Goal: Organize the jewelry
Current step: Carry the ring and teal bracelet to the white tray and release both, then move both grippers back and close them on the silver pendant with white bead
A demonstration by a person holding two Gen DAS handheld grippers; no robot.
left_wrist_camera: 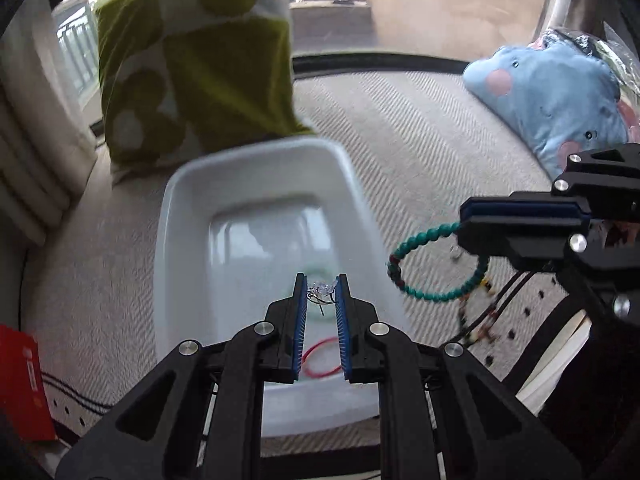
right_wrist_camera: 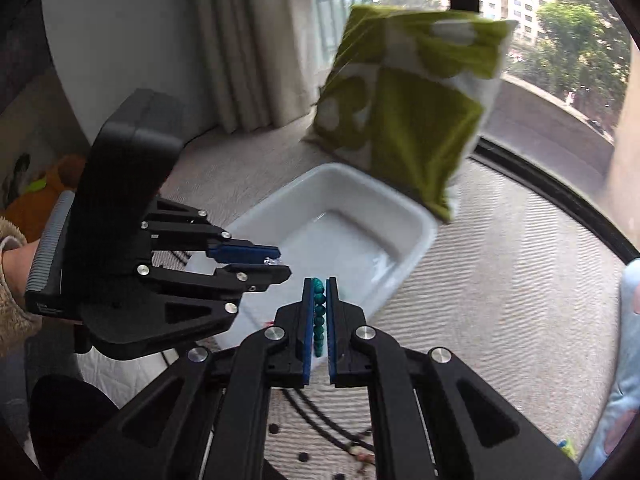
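Between the right tool's (right_wrist_camera: 320,280) pads sits a turquoise bead bracelet (left_wrist_camera: 420,264), clamped beside the white tray (left_wrist_camera: 256,184). Left tool (left_wrist_camera: 321,280) pinches a small clear trinket (left_wrist_camera: 322,289) over the tray; its shape is unreadable. Red loop (left_wrist_camera: 320,360) partly hidden behind the fingers.

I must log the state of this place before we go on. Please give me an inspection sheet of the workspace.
Surface: beige woven cushion, white perforated mat near the camera.
Job's things: white tray with a red ring inside; teal bead bracelet; small clear jewel; dark bead string on the mat.
Clutter: green pillow, blue plush, red box.
Grippers: left hand-held gripper pinches the clear jewel above the tray; right hand-held gripper is shut on the teal bracelet, beside the tray.
Cables: nothing seen.
Surroundings: window, curtain, trees and buildings outside.
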